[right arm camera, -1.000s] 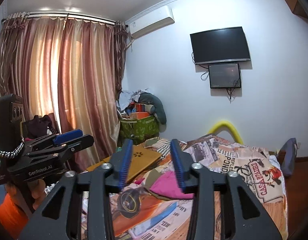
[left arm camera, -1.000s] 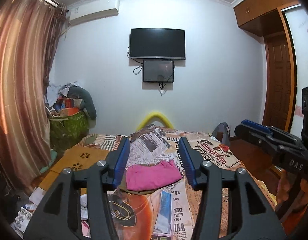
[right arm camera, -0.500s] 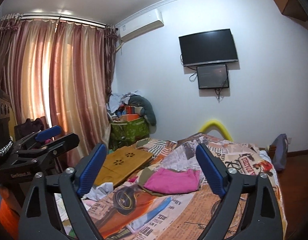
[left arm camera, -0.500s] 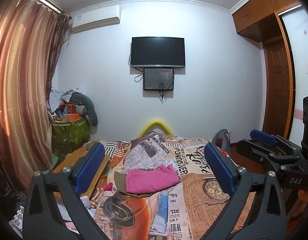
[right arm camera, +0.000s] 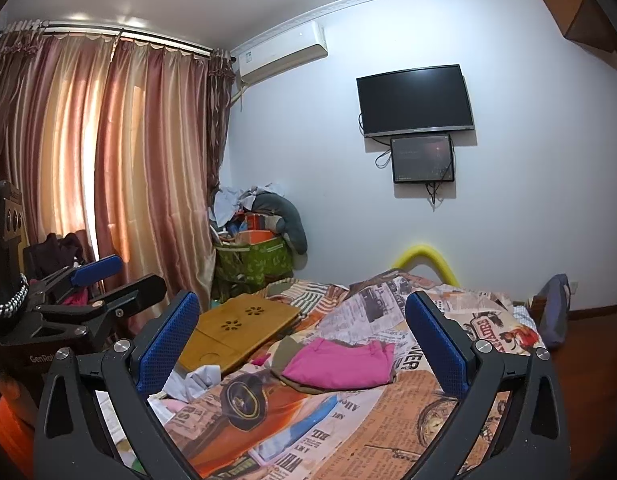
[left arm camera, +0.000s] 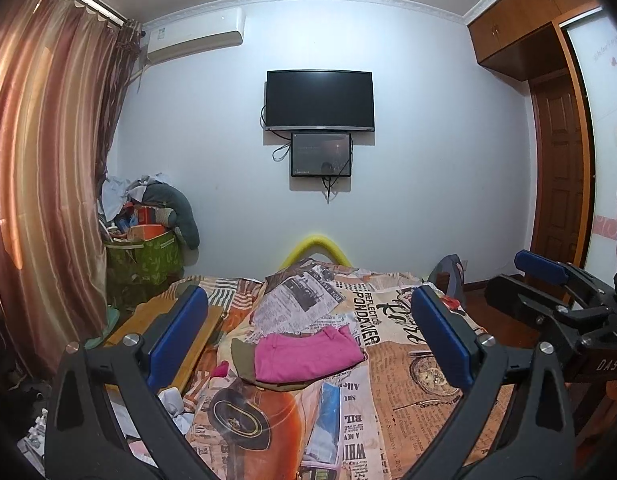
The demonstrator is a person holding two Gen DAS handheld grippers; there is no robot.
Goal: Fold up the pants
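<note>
Folded pink pants (left arm camera: 304, 356) (right arm camera: 340, 366) lie mid-bed on an olive garment (left arm camera: 242, 360) (right arm camera: 286, 350), over a newspaper-print bedspread (left arm camera: 408, 364). My left gripper (left arm camera: 308, 320) hovers well short of them, its blue pads wide apart and nothing between them. My right gripper (right arm camera: 302, 312) also hangs before the pants, jaws still opening and empty. Each gripper shows in the other's view: the right gripper (left arm camera: 512, 274) at the right edge, the left gripper (right arm camera: 128, 276) at the left edge.
A wooden lap desk (right arm camera: 236, 332) rests on the bed's left side beside crumpled pale cloth (right arm camera: 192, 380). A green bag (left arm camera: 140, 264) heaped with clothes stands by the curtain. A yellow foam arc (left arm camera: 316, 244) and a dark bag (left arm camera: 452, 272) mark the bed's far end.
Both grippers have spread from half closed to wide open. The views tilted slightly down; the pants have not moved.
</note>
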